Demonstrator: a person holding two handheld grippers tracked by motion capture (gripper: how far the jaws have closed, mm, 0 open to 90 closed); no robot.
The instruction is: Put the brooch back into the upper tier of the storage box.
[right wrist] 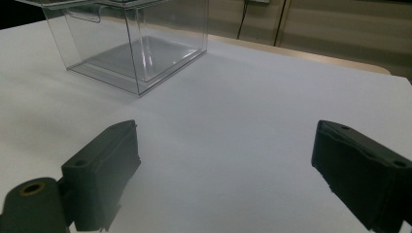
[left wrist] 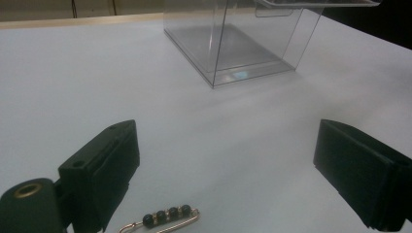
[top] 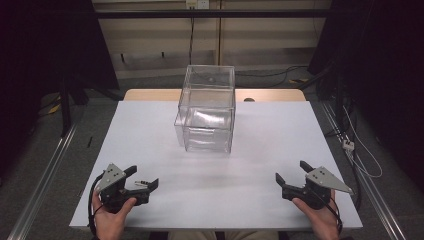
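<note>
Status: work is at its start. The pin (left wrist: 163, 218) — a small clasp carrying four dark beads on a gold-toned wire — lies flat on the table (top: 150, 135), between the jaws of the left gripper (top: 142, 181) and close to the jaw nearer the camera. Nothing presses on it; the jaws stand wide apart. In the high view the pin (top: 143, 183) appears as a thin light sliver between the same jaws.

The right gripper (top: 291, 171) rests at the near right of the table, jaws spread, nothing between them.

The box (top: 207, 107), of clear plastic, stands at the far centre of the table, well apart from both grippers. It appears to be empty, though reflections in its walls make this uncertain. A shallower clear part projects from its left side, possibly a drawer or lid.

Done: nothing, judging from the layout. Remaining: close on the pin, lift it, and — as a likely aim — carry it to the box.

Surface: white, matte, flat sheet over a wooden top whose edge shows at the far side.

Room: dim; dark curtains at both sides, a pale panelled wall behind, cables on a grey floor, metal rails beside the table.
</note>
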